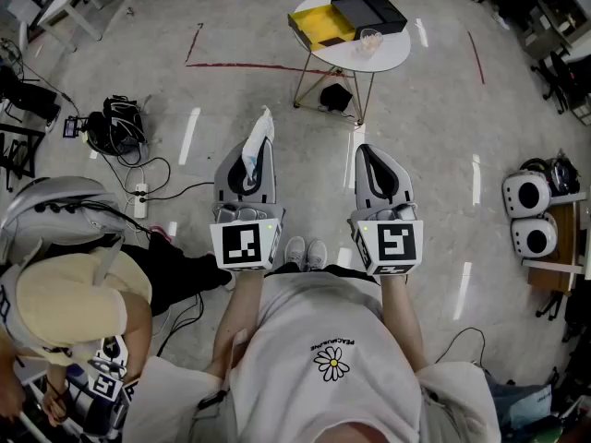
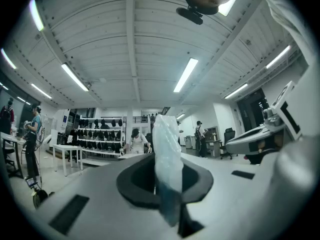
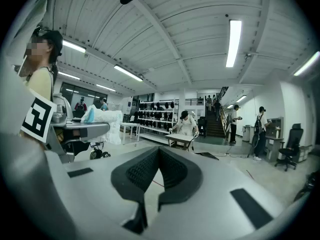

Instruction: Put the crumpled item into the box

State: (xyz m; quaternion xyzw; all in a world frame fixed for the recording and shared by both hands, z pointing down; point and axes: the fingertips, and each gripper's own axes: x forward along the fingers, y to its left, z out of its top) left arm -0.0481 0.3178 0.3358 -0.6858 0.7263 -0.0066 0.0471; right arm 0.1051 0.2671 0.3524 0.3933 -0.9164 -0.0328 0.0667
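Left tool (image 1: 256,152) tight on pale crumpled item (image 1: 262,125); right tool (image 1: 369,151) empty, jaws together.

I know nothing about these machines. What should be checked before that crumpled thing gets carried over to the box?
1. Left gripper closed on the crumpled item: ok.
2. Right gripper empty, fingers together: ok.
3. Yellow box open, black lid lying beside it: ok.
4. Box within reach: not ok; its round table stands well ahead across the floor.
5. Glass next to the box out of the way: cannot tell.
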